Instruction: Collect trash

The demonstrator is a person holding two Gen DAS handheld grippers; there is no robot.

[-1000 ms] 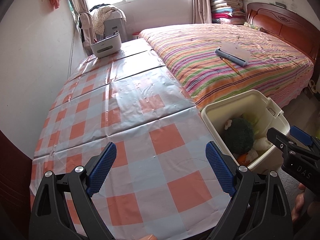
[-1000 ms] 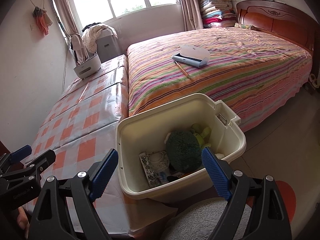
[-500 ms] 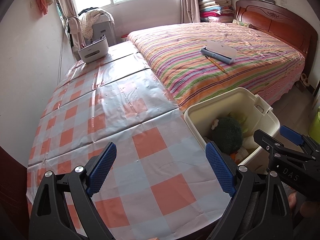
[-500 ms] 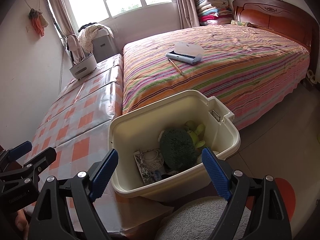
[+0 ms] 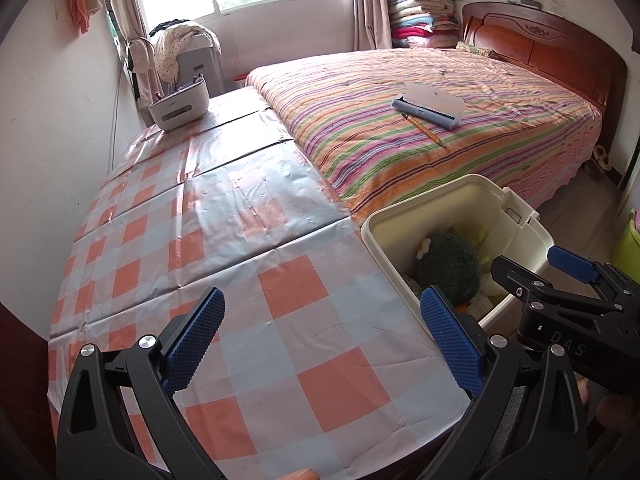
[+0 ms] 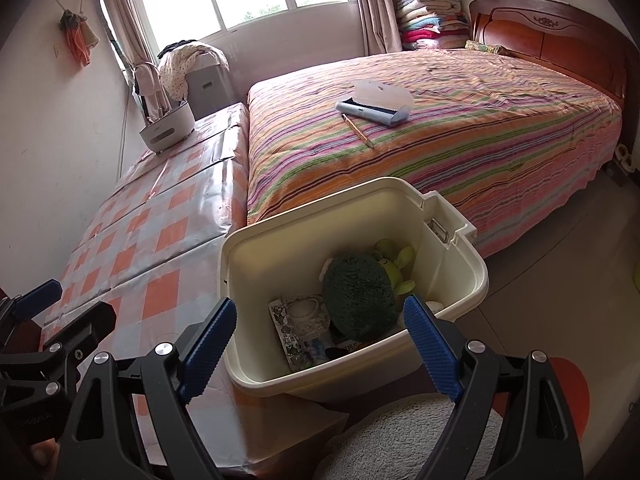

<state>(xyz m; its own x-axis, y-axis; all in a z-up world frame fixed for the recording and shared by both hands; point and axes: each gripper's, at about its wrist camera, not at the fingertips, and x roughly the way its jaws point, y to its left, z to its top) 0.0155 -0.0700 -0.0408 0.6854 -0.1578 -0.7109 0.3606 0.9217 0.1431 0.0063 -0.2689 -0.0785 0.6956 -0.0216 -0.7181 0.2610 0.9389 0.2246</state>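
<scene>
A cream plastic bin point(image 6: 460, 248) stands between the checked table and the bed. It holds a dark green plush point(image 6: 360, 300), a light green toy point(image 6: 396, 264) and a printed packet point(image 6: 296, 332). My right gripper point(image 6: 320, 320) hangs open just above the bin's near rim with nothing between its fingers. My left gripper point(image 5: 320, 320) is over the table's near end, left of the bin point(image 5: 516, 216). Its jaws are opening and nothing is between them. Each gripper also shows at the edge of the other's view: the right gripper point(image 5: 560, 280) and the left gripper point(image 6: 52, 312).
The table wears an orange and blue checked cloth point(image 5: 248, 240), with a white organiser point(image 5: 180, 108) at its far end. On the striped bed point(image 6: 480, 128) lie a blue pencil case point(image 6: 376, 108) and a pencil point(image 6: 358, 130). A grey fluffy mat point(image 6: 400, 432) lies below the bin.
Both views have swung slightly, so the bin sits further left in each frame. Nothing was picked up or let go.
</scene>
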